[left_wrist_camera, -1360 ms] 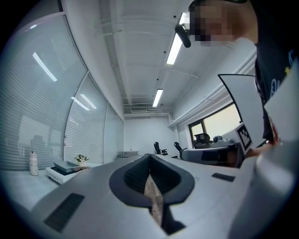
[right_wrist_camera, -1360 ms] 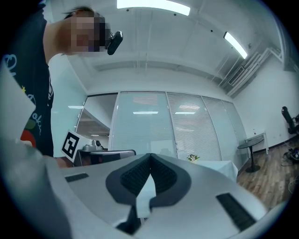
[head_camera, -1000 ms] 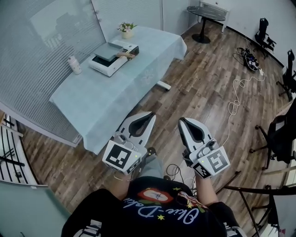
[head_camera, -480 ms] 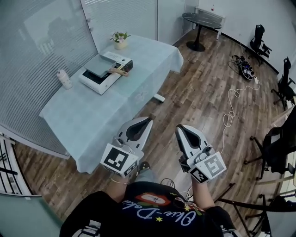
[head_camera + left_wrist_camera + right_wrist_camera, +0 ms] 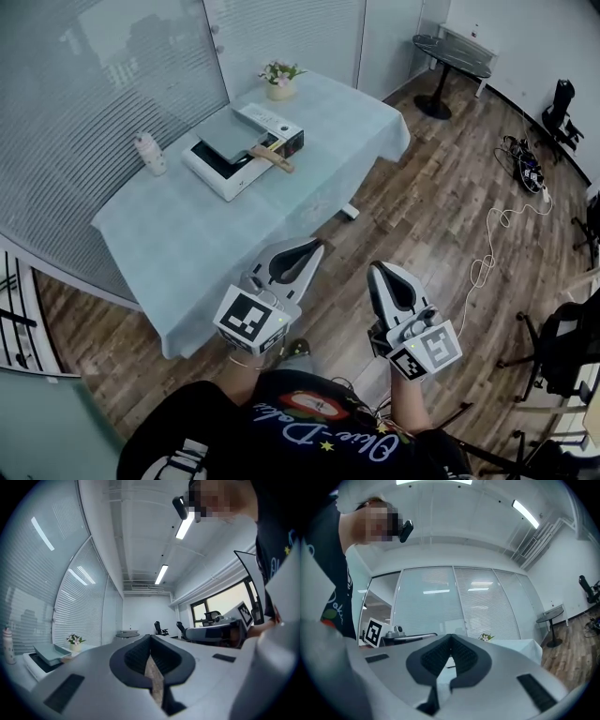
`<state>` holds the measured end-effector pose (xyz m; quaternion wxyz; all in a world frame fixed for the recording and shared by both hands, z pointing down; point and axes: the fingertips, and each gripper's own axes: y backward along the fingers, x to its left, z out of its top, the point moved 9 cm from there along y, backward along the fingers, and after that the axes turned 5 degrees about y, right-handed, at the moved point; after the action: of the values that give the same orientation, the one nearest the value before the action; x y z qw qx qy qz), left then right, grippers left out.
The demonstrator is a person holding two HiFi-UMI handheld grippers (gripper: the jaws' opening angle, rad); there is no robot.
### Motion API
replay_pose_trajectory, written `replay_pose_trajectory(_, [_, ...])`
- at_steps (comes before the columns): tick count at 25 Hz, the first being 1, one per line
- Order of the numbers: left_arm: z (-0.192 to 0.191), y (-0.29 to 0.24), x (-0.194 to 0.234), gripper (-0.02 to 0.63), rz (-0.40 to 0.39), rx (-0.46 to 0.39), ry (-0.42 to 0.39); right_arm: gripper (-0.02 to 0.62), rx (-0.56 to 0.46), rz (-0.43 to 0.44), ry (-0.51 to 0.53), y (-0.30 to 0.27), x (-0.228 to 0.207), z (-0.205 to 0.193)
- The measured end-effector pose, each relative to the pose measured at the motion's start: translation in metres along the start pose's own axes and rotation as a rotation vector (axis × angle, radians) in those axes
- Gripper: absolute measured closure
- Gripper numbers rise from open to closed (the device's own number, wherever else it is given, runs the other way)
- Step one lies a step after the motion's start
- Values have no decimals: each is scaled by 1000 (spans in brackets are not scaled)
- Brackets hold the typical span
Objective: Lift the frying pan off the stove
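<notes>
A flat grey frying pan (image 5: 229, 132) with a wooden handle (image 5: 273, 158) rests on a white stove (image 5: 217, 167), on the table with the light blue cloth (image 5: 187, 234). In the left gripper view the pan (image 5: 49, 652) shows small at the far left. Both grippers are held close to the person's body over the floor, well short of the table. My left gripper (image 5: 314, 246) (image 5: 150, 637) is shut with nothing in it. My right gripper (image 5: 377, 269) (image 5: 450, 636) is also shut and empty.
A small flower pot (image 5: 279, 82) stands at the table's far end and a white bottle (image 5: 150, 153) near the blinds. A round dark table (image 5: 453, 53), office chairs and a white cable (image 5: 497, 234) lie on the wooden floor to the right.
The head view has swung, so the table and stove now sit further right and higher in view. Both grippers stay shut in front of the body, slightly lower in the frame.
</notes>
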<state>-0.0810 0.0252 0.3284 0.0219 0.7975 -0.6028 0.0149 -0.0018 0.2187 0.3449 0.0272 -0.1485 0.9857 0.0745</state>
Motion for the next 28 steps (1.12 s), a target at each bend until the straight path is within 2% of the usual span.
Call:
replay_pose_trajectory(14, [-12, -32, 73, 601, 29, 20, 51, 595, 54, 23, -33, -69, -32, -19])
replay_pose_trajectory(28, [-10, -39, 130, 601, 61, -3, 49, 595, 54, 65, -23, -137, -47, -27])
